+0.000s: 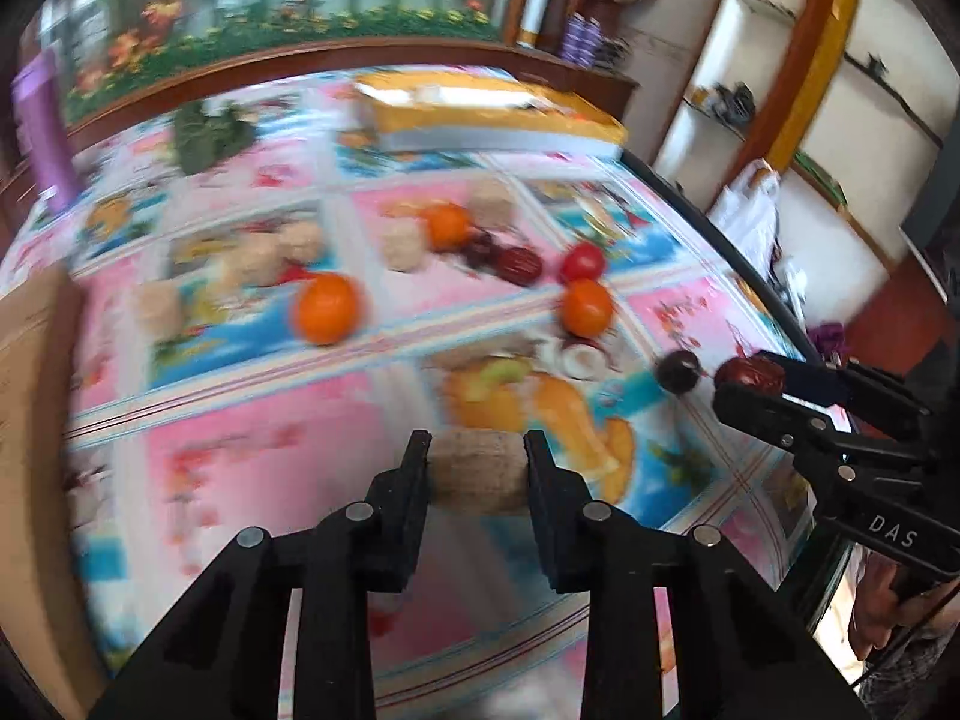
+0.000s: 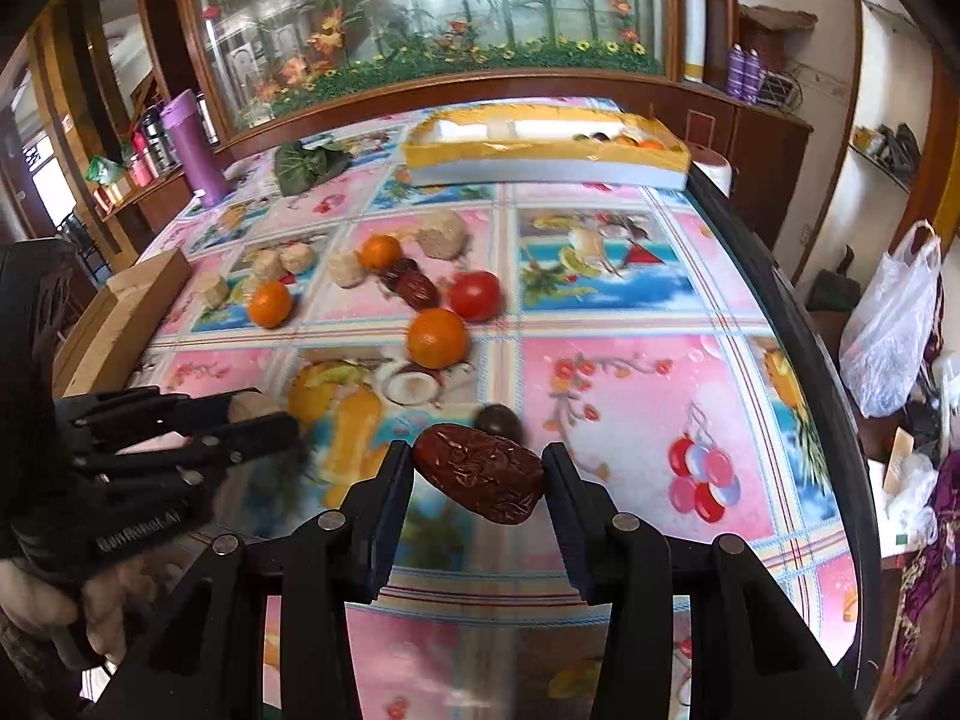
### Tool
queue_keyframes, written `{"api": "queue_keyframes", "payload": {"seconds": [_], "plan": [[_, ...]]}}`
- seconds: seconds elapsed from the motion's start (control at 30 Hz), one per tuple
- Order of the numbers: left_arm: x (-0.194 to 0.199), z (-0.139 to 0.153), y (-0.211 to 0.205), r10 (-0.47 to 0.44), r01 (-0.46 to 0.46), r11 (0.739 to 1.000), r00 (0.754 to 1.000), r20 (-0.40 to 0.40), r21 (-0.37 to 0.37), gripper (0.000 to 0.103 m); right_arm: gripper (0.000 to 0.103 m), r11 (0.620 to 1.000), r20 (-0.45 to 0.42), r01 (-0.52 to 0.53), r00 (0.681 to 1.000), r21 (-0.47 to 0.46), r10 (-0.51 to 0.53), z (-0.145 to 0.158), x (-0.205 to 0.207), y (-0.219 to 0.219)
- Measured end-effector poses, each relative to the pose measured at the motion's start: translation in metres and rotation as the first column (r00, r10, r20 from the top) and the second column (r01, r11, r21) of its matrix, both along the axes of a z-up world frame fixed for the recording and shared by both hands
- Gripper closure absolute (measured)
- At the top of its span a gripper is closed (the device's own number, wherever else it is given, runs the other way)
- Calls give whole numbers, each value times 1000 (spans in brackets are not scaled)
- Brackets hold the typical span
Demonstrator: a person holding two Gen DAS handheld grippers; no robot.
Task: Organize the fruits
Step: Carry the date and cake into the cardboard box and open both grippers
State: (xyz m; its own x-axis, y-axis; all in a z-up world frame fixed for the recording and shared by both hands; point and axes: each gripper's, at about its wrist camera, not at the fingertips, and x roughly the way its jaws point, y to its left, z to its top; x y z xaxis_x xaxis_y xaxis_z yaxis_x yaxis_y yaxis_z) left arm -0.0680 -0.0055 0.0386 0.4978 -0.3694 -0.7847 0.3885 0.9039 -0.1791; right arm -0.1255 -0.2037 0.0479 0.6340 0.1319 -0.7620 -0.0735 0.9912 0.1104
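My left gripper [image 1: 477,471] is shut on a beige rice cake [image 1: 477,468] above the patterned tablecloth; it also shows in the right wrist view [image 2: 264,411]. My right gripper [image 2: 478,471] is shut on a wrinkled red date [image 2: 480,471], also seen at the right of the left wrist view [image 1: 750,373]. A dark round fruit [image 2: 497,420] lies just beyond the date. Oranges [image 2: 437,337] [image 2: 270,303] [image 2: 380,252], a tomato [image 2: 474,295], more dates [image 2: 417,288] and several rice cakes [image 2: 443,232] lie mid-table.
A yellow-rimmed tray [image 2: 540,156] with a few fruits at its right end stands at the far edge. A cardboard box [image 2: 120,312] sits at the left edge, with a purple cup [image 2: 195,147] and green leaves [image 2: 309,165] behind. The table's right edge [image 2: 798,312] drops off.
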Motion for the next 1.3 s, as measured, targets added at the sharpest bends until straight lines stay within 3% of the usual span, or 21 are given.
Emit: {"api": "queue_keyframes", "payload": {"seconds": [0.1,0.17,0.27,0.33,0.43,0.53,0.67,0.73,0.97,1.1,1.17,1.23,1.3], "plan": [[-6,22,62,132,-131,991,990,47,-16,74,55,998,25,-67,997,7,67,14,4,28],[-13,35,109,234,-233,972,969,83,-21,74,55,991,42,-131,991,20,130,23,9,55],[-28,47,178,387,-391,921,913,129,1,74,55,966,77,-257,964,36,254,38,15,110],[-39,48,221,476,-483,876,868,140,17,74,55,937,99,-345,936,48,339,47,18,150],[-52,39,272,576,-585,810,807,130,46,74,54,868,131,-492,867,71,481,55,18,221],[-61,23,306,636,-645,759,764,108,92,73,54,793,136,-604,794,77,592,50,11,284],[-67,2,329,659,-661,744,750,54,96,73,54,724,98,-689,723,36,684,28,2,348],[-69,1,329,649,-652,753,758,63,90,73,54,713,68,-701,712,8,699,14,1,368],[-65,-2,318,630,-633,766,774,72,107,73,54,738,-24,-675,737,13,675,-17,18,373],[-68,-1,320,643,-646,757,763,62,95,71,54,743,-48,-670,742,4,669,-25,20,375],[-69,4,320,648,-652,754,759,67,83,66,54,743,-52,-669,742,-2,668,-26,20,375],[-72,11,318,650,-655,752,755,84,72,54,54,745,-55,-667,744,-11,666,-28,19,374],[-76,17,318,658,-664,745,747,101,64,44,45,749,-53,-662,749,-8,661,-27,17,372]]}}
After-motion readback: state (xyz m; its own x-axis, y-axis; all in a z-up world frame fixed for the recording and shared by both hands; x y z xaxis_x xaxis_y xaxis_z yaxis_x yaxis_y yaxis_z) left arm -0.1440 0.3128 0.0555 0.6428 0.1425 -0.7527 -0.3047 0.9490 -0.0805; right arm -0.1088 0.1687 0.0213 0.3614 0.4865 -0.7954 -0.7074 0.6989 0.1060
